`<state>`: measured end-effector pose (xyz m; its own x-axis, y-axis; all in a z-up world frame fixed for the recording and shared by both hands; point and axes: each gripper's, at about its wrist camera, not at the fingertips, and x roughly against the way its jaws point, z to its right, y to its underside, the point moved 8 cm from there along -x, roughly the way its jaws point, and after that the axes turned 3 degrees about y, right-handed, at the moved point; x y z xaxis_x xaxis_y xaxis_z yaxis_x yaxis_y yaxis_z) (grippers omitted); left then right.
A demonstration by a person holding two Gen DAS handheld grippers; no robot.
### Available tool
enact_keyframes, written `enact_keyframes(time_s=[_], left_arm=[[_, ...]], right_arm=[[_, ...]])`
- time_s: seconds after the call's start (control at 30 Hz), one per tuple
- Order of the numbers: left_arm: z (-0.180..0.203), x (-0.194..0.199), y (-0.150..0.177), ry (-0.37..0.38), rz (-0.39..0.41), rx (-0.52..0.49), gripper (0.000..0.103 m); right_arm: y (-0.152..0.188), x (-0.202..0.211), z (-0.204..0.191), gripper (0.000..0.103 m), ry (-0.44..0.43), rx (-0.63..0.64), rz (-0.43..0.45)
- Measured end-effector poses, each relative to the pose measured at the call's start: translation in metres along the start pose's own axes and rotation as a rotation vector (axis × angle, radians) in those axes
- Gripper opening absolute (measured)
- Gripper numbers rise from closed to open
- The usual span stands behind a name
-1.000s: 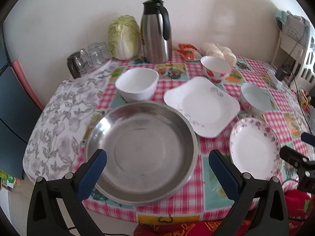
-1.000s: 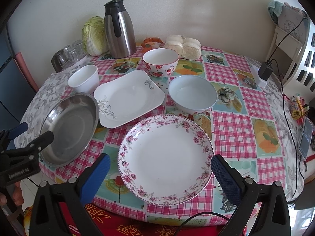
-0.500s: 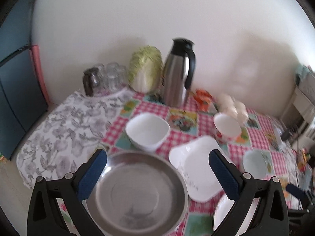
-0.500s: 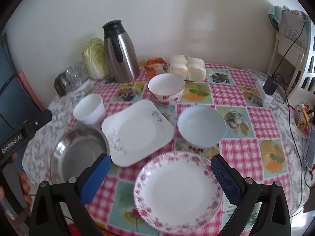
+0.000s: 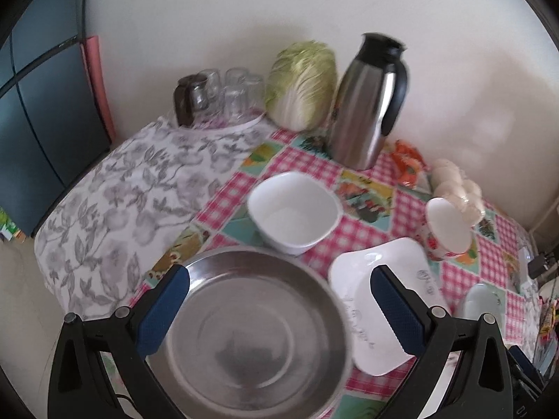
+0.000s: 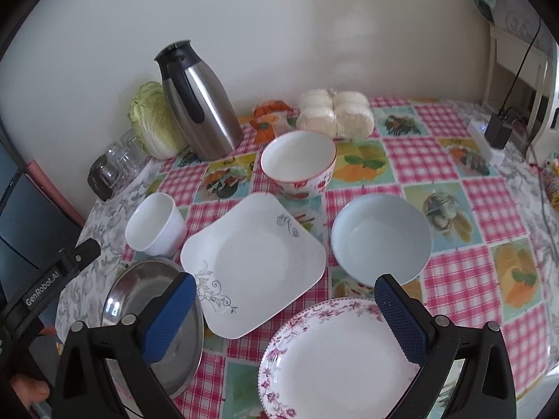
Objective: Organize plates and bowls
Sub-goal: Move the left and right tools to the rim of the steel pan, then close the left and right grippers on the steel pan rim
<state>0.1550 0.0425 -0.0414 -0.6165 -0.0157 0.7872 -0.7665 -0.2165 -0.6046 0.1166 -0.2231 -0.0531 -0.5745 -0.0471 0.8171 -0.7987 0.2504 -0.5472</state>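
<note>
- Left tongs [image 5: 279, 310] spread, empty, above the round steel pan [image 5: 244, 335].
- Right tongs [image 6: 284, 314] spread, empty, above the pink-flowered round plate [image 6: 335, 359]; best grip its near rim squarely.

Left wrist view: set low over the near left of the table, looking forward and down between its own blue fingers [image 5: 164, 310] toward the far wall, close above the steel pan [image 5: 251, 335], with the thermos [image 5: 367, 104] and cabbage [image 5: 302, 83] far ahead. Right wrist view: set above the near edge further right, facing the same wall, close over the floral plate [image 6: 335, 359], taking in more of the table's right side. Shared by both: steel pan [image 6: 150, 314], square plate [image 6: 255, 262], white bowl [image 6: 155, 225], thermos, cabbage. Left gripper [image 6: 42, 293] seen at the left edge of the right view.
</note>
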Motion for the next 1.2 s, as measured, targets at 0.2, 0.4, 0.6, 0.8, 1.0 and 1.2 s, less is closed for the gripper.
enact_keyframes(time_s=[0.2,0.4,0.6,0.8,1.0,1.2], left_arm=[[-0.029,-0.008,0.009,-0.024,-0.026,-0.002,0.103],[-0.069,-0.026,0.021,-0.014,-0.086,0.075,0.103],[-0.095,-0.039,0.026,-0.009,-0.112,0.117,0.097],[-0.114,-0.063,0.045,-0.010,-0.204,0.140,0.078],[-0.135,-0.081,0.061,-0.019,-0.268,0.184,0.067],[-0.147,-0.098,0.075,-0.013,-0.322,0.209,0.053]], right_arm=[[0.016,-0.016,-0.013,0.101,-0.027,0.025,-0.028],[0.034,-0.032,-0.043,0.088,-0.096,0.079,-0.076],[0.061,-0.051,-0.075,0.075,-0.157,0.120,-0.176],[0.090,-0.073,-0.097,0.057,-0.200,0.135,-0.285],[0.107,-0.085,-0.112,0.045,-0.218,0.155,-0.343],[0.116,-0.100,-0.115,0.032,-0.223,0.136,-0.389]])
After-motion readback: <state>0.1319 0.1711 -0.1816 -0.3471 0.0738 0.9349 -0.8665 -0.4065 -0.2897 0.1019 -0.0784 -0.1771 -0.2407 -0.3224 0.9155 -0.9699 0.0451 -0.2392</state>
